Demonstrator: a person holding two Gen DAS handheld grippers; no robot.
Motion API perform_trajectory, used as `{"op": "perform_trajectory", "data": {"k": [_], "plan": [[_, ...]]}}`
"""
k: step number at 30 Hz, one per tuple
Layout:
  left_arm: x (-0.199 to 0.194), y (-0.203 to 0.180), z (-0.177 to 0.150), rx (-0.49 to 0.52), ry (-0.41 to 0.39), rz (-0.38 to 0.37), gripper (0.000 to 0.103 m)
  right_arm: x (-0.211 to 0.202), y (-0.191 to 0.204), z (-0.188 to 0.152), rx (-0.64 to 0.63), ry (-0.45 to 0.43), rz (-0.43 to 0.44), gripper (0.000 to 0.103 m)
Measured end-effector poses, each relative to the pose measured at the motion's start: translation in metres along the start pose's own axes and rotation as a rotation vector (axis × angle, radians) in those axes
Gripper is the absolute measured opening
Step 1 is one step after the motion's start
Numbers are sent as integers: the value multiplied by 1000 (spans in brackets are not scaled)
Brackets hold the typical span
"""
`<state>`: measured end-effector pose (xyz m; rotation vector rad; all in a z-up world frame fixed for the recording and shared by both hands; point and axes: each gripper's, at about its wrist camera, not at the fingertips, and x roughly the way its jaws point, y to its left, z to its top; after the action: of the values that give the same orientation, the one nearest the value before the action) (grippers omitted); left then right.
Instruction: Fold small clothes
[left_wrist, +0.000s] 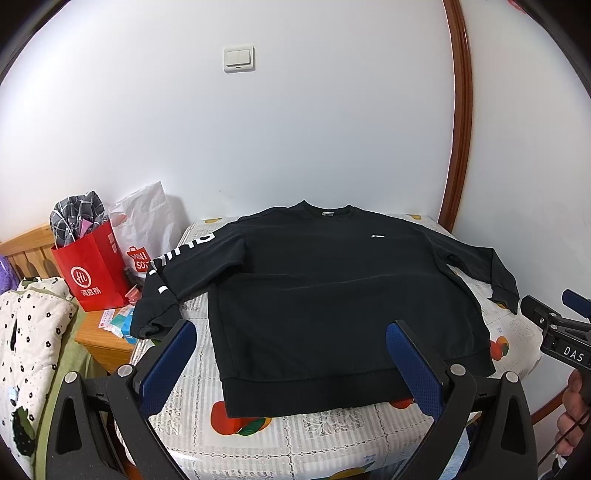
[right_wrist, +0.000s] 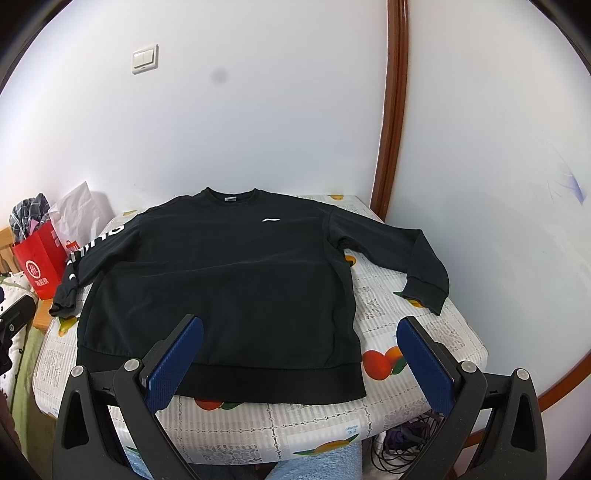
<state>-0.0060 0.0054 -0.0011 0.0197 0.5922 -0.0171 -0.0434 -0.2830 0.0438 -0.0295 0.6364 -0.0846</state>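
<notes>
A black sweatshirt (left_wrist: 325, 288) lies flat and face up on a small table, collar toward the wall, hem toward me; it also shows in the right wrist view (right_wrist: 221, 280). Its left sleeve (left_wrist: 173, 273) with white lettering hangs over the table's left edge. Its right sleeve (left_wrist: 487, 269) lies bent on the tablecloth. My left gripper (left_wrist: 291, 336) is open and empty, hovering above the hem. My right gripper (right_wrist: 301, 330) is open and empty, above the hem's right part; it also appears at the right edge of the left wrist view (left_wrist: 554, 306).
The table wears a white fruit-print cloth (right_wrist: 399, 317). A red paper bag (left_wrist: 92, 269) and a white bag (left_wrist: 144, 221) stand on a wooden nightstand (left_wrist: 99, 336) to the left. A patterned quilt (left_wrist: 26, 339) lies far left. A white wall and a brown door frame (left_wrist: 461, 118) stand behind.
</notes>
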Motion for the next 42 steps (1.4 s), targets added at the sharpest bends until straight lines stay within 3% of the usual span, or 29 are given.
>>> {"op": "perform_trajectory", "data": {"k": [27, 34, 42], "plan": [[6, 12, 8, 0, -11, 25, 103, -2, 10, 0, -4, -29, 14, 103], [45, 39, 4, 6, 35, 54, 103, 14, 16, 0, 5, -35, 48, 103], [113, 99, -14, -27, 137, 174, 103, 43, 14, 7, 41, -31, 82, 103]]}}
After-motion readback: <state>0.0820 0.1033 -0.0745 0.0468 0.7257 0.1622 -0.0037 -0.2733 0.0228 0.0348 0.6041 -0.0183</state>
